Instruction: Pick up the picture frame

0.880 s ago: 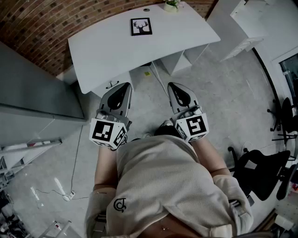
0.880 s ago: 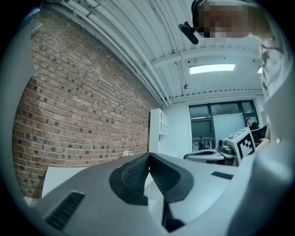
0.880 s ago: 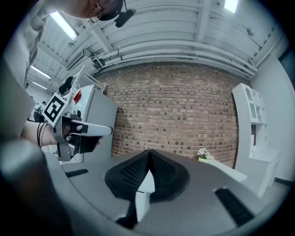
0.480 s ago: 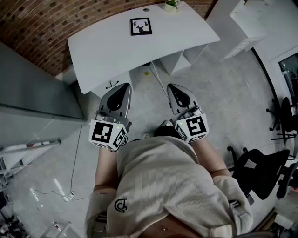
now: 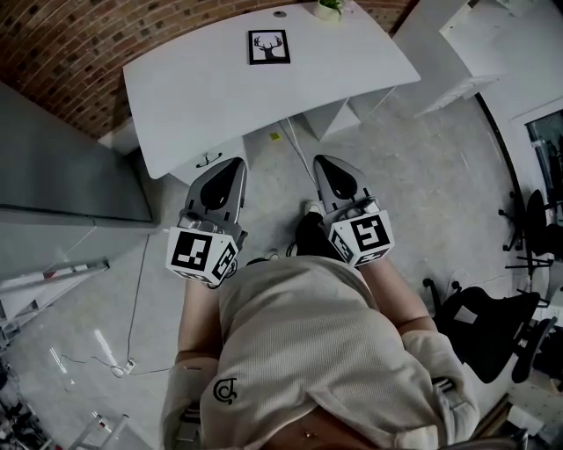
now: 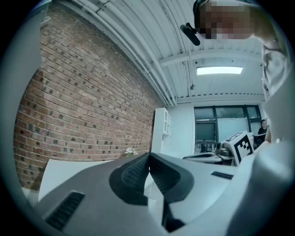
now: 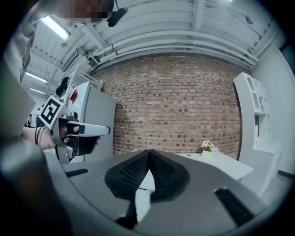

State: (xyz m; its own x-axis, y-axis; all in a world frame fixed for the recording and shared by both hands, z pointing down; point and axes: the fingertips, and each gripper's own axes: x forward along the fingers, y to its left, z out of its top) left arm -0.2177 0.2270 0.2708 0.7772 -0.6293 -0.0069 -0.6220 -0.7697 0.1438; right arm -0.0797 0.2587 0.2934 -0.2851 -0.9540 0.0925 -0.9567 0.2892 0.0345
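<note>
Head view shows the picture frame [image 5: 268,47] flat on the table's [image 5: 202,97] far side, with the left gripper [image 5: 232,163] and right gripper [image 5: 325,162] held nearer, both jaws closed on nothing.

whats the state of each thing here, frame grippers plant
picture frame: lying flat, face up on the table, untouched
left gripper: shut, empty, short of the table
right gripper: shut, empty, short of the table
potted plant: upright at the table's far edge
</note>
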